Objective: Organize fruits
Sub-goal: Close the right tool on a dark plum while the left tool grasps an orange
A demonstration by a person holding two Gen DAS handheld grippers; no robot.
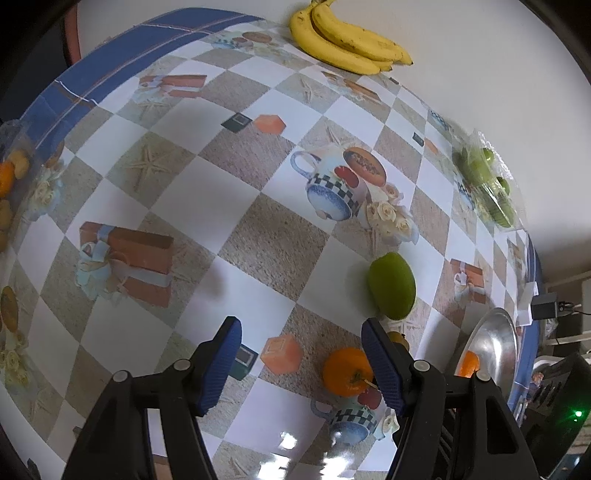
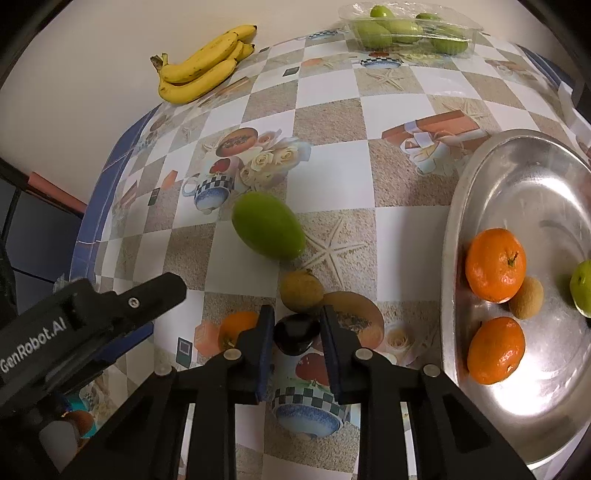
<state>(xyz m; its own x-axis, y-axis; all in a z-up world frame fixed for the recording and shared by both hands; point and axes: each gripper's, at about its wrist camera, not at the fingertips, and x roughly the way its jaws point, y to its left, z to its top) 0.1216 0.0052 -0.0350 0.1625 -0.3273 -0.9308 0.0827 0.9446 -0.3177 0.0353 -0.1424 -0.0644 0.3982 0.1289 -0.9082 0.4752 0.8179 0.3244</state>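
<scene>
My right gripper [image 2: 296, 334] is shut on a dark purple plum [image 2: 295, 334] just above the patterned tablecloth. A brown longan [image 2: 301, 290] lies just ahead of it, then a green mango [image 2: 267, 225]. A loose tangerine [image 2: 234, 328] sits left of the fingers. To the right, a steel plate [image 2: 517, 177] holds two tangerines [image 2: 495, 264], a longan [image 2: 526, 297] and a green fruit [image 2: 581, 282]. My left gripper [image 1: 301, 363] is open and empty over the table, with the tangerine [image 1: 347, 371] and mango [image 1: 391, 285] near its right finger.
A bunch of bananas [image 2: 201, 70] lies at the table's far edge by the wall. A clear plastic tray of green fruits [image 2: 410, 31] stands at the far right. At the left edge of the left wrist view is a bag of fruits [image 1: 9, 177].
</scene>
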